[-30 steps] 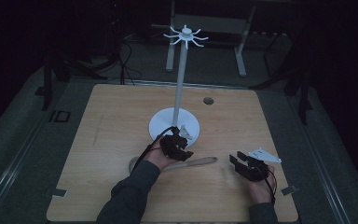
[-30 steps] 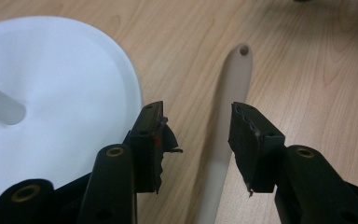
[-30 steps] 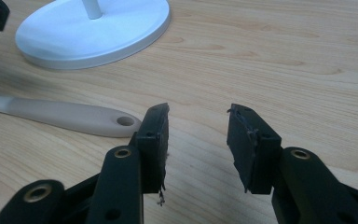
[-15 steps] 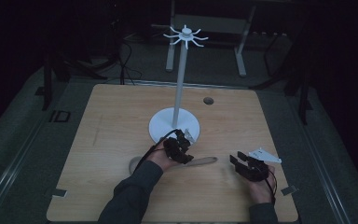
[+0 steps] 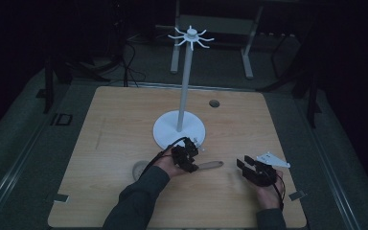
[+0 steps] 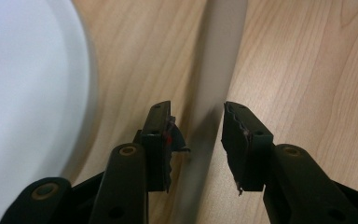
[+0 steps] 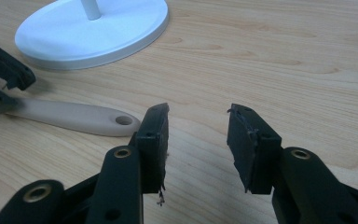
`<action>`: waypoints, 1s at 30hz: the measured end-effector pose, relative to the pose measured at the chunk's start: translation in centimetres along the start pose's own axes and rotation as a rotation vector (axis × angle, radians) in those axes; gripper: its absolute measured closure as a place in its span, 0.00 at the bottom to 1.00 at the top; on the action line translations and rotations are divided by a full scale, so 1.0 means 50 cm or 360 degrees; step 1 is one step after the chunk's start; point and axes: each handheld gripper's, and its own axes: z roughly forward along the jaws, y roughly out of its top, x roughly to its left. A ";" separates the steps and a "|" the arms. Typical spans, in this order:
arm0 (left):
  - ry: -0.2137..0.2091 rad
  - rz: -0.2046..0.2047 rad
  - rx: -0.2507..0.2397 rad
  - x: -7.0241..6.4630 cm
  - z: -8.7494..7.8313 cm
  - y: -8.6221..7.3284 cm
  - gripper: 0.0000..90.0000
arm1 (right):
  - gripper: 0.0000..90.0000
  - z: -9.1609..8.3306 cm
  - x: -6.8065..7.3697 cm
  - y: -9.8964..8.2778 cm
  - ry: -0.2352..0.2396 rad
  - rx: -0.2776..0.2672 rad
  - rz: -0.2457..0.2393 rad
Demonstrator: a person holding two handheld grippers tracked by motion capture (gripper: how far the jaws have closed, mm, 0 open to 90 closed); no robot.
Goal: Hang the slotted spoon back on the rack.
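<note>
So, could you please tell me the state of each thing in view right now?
Left tongs: astride the utensil handle, jaws just been closing, pads not yet pressing.
Right tongs: open, nothing between them.
Utensil: lying flat on the table.
Hook stand: upright, hooks bare.

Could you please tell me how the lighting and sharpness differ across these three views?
The high view is dim, its surroundings nearly black, though the table reads clearly. The left gripper view is bright, but the utensil handle between the jaws and the white stand base are blurred. The right gripper view is evenly lit and sharp on the handle.
</note>
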 end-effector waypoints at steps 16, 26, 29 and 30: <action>0.0006 0.0032 0.0104 -0.001 0.010 -0.002 0.79 | 0.64 0.003 0.000 -0.004 0.0002 0.0006 0.0009; 0.0071 -0.0056 0.0164 0.015 0.006 0.002 0.81 | 0.64 0.002 0.000 -0.006 0.0001 0.0007 0.0008; 0.0079 -0.0065 0.0180 0.015 0.012 0.008 0.79 | 0.64 0.003 0.001 -0.006 0.0001 0.0012 0.0007; 0.0078 -0.0065 0.0183 0.015 0.014 0.010 0.78 | 0.64 0.003 0.001 -0.006 0.0001 0.0012 0.0007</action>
